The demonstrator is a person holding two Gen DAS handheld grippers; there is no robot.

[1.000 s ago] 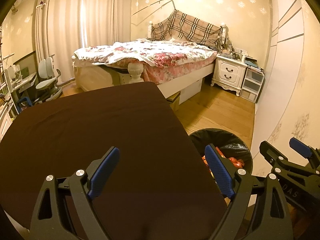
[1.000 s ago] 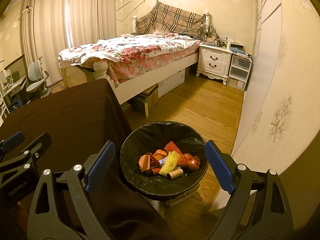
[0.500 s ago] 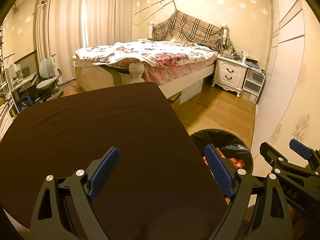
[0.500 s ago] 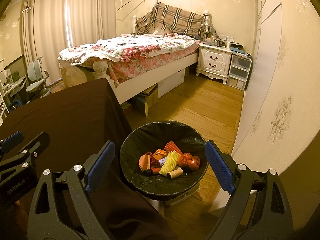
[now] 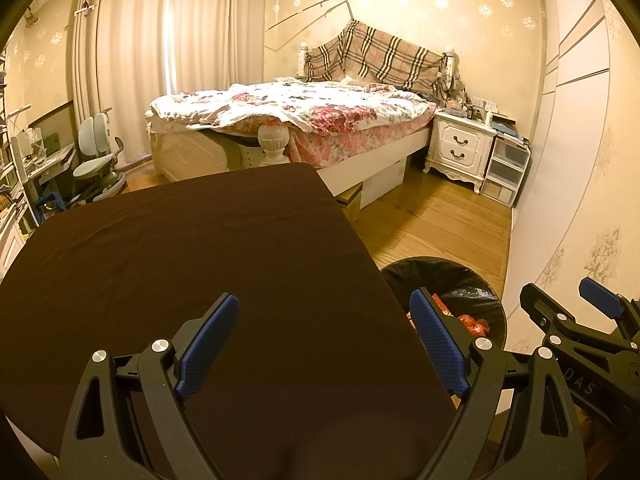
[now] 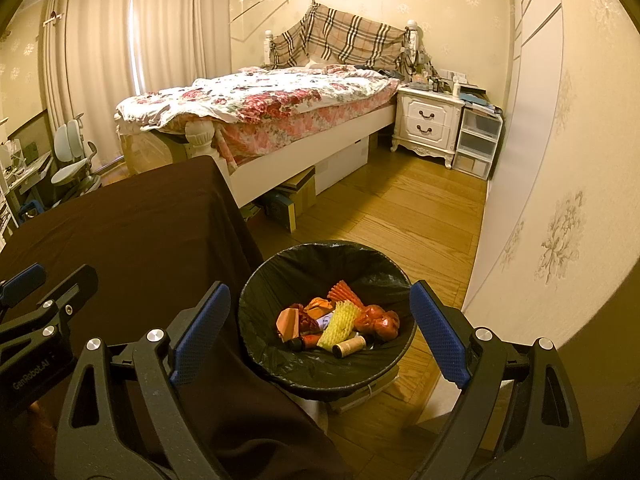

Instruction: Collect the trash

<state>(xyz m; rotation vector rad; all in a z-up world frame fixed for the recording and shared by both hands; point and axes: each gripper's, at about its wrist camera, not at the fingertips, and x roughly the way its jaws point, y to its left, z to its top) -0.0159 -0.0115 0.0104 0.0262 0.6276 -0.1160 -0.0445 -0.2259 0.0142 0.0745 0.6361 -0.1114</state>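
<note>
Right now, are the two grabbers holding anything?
No. The left gripper and right gripper are both open and empty; the trash lies in the black-lined round bin.

From the left wrist view, the trash bin [image 5: 442,276] was half hidden behind the brown-draped table [image 5: 200,248] and the left gripper's blue pad, so only scraps of red showed inside. The right gripper [image 5: 576,312] was cut off by the picture's right edge (its far finger barely visible). Clutter on the nightstand [image 6: 430,98] was too small to identify.
</note>
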